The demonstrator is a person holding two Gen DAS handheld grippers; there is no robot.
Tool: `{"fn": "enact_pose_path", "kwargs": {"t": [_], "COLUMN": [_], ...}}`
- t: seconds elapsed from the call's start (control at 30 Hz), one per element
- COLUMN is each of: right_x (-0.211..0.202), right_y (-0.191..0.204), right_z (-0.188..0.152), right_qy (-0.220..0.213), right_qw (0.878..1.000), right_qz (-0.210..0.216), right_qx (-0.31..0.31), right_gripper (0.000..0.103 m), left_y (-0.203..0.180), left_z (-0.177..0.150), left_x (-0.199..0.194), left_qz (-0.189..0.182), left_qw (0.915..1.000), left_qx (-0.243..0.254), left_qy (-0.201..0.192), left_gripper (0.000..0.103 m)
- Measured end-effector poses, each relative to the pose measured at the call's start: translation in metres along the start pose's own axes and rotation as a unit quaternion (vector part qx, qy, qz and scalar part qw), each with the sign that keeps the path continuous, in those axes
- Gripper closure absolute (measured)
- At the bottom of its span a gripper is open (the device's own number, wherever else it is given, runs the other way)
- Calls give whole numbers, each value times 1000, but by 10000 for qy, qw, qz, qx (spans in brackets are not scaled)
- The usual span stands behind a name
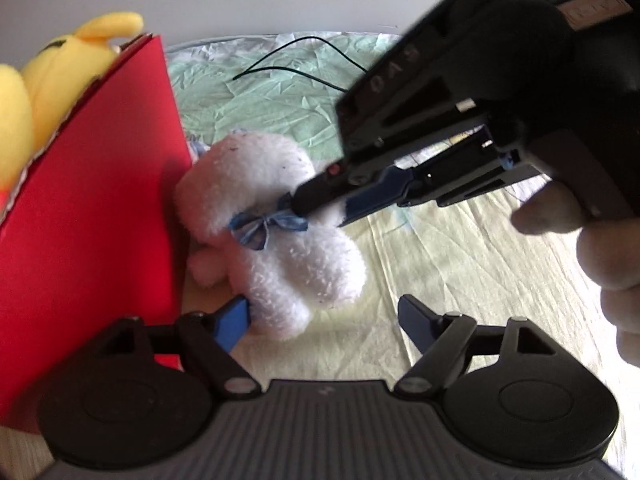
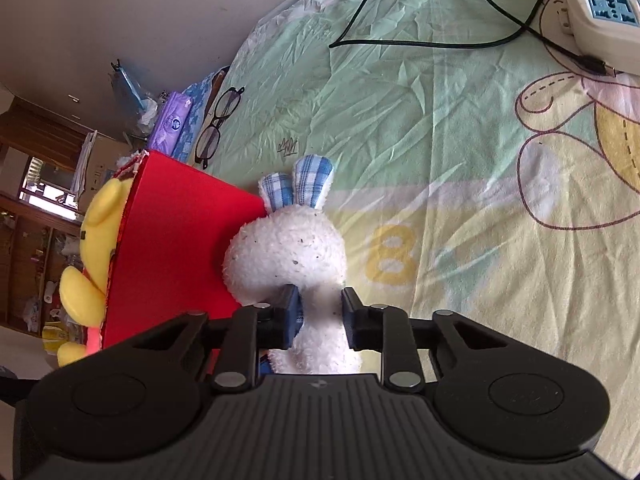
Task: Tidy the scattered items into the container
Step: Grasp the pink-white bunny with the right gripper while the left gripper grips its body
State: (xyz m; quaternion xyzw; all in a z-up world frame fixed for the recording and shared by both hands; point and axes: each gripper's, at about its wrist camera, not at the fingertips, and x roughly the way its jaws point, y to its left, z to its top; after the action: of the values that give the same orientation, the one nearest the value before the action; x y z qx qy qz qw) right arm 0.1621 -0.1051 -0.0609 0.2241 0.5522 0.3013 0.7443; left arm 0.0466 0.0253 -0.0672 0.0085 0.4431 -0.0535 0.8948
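white fluffy rabbit (image 2: 286, 256) lying against red box (image 2: 176, 248), right gripper (image 2: 320, 316) pinching its neck; left gripper (image 1: 324, 320) hovering spread wide beside body; yellow plush (image 1: 48, 92) sitting inside box.

A bed with a crumpled pale green and yellow cartoon-print sheet (image 2: 460, 168) lies in bright daylight. A plain white wall (image 2: 140, 8) stands behind it; dark wooden shelving (image 2: 24, 240) and a window (image 2: 44, 176) show beyond.

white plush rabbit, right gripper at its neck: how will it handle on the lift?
The white plush rabbit probably lifts light. It looks soft, so head and body likely flop around the right gripper. Its fuzzy pile should resist slipping. It lies against the red box and may brush it.
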Motion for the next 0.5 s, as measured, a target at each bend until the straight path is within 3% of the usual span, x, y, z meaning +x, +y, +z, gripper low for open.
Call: {"fn": "enact_pose_path", "kwargs": {"t": [0.03, 0.27, 0.5], "right_x": [-2, -32, -61], "right_y": [-1, -20, -39], "right_z": [-2, -26, -73], "right_qy": [-4, -131, -243], "right_qw": [10000, 9991, 9959], "right_qz": [-4, 16, -37], "right_qx": [7, 391, 866], "right_gripper": [90, 92, 92], "left_y": [0, -7, -30], "left_z": [0, -8, -24], "left_x": [-1, -19, -45], "left_qz": [-69, -810, -1674], "left_qw": [10000, 9952, 9790], "left_qx": [29, 526, 1133], "left_qy": [9, 133, 276], "left_gripper": [24, 33, 33]}}
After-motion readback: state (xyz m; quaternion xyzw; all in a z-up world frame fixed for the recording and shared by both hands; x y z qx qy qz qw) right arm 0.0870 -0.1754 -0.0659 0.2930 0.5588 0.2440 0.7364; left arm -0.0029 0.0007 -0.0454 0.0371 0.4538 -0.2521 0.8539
